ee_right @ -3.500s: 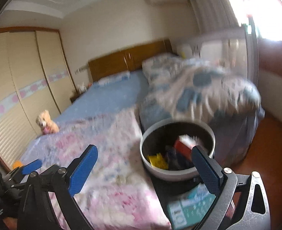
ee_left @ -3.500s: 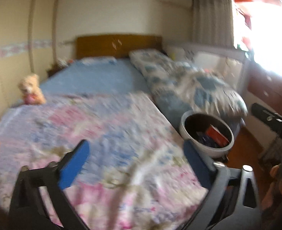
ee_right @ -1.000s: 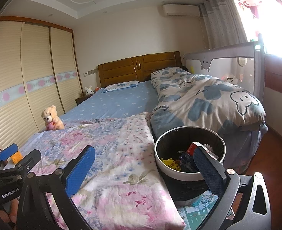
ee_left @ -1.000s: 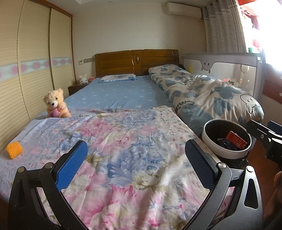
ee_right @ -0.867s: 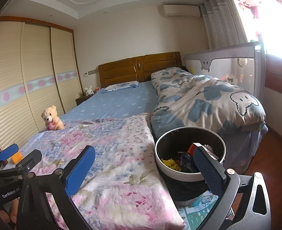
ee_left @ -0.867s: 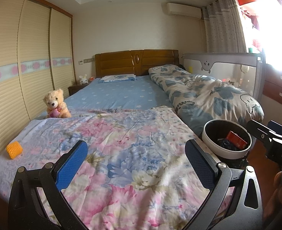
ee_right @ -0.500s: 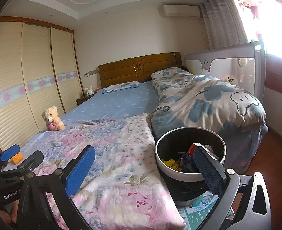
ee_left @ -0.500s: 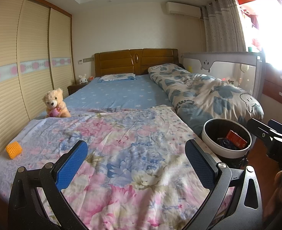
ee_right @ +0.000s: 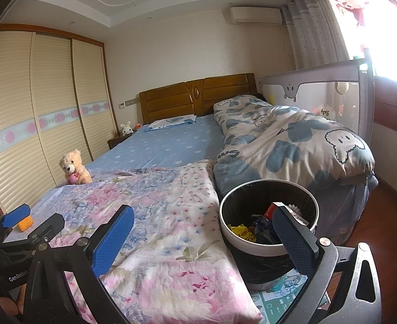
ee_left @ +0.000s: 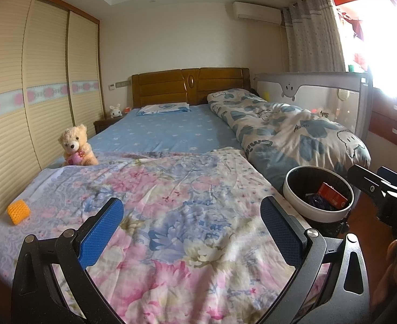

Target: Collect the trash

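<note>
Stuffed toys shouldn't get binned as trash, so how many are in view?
2. A tan teddy bear sits on the bed's left edge beside the floral quilt. A small white bunny sits on the nightstand by the headboard. Bedding may hide others.

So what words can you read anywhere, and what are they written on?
"GenRob", cut off: on the left gripper.
"DA", cut off: on the right gripper.
"Baby": on the bed rail.
Blue letters on the cloud quilt: too distorted to read.
Yellow wrapper in the trash bin: too small to read.
</note>
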A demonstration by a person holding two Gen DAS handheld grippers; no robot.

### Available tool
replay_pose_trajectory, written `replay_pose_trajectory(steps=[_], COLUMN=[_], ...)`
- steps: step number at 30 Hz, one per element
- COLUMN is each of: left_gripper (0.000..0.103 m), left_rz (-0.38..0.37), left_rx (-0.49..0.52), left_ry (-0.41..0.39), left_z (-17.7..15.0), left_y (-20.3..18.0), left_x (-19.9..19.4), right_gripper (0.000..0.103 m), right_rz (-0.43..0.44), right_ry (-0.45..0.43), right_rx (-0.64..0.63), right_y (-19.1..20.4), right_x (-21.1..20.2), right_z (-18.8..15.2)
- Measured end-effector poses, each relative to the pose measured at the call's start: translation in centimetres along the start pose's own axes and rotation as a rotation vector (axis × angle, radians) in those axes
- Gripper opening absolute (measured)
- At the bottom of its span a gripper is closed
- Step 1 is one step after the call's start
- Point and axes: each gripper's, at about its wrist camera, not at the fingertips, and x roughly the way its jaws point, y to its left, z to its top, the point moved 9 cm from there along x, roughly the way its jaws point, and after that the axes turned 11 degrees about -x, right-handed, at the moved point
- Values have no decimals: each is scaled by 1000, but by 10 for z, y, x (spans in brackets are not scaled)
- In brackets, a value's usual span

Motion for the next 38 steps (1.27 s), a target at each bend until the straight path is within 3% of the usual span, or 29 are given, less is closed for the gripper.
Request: replay_pose_trajectory(steps=[38], left_gripper=[103], left_rz=[-8], left_rx=[19], left_ry=[22], left_z=[-8], left_y=[4], left_x=[12], right_gripper=[103], right_rz=[9], right_ry=[24], right_rx=[1], right_y=[6], right_x=[9], right_z=[-4])
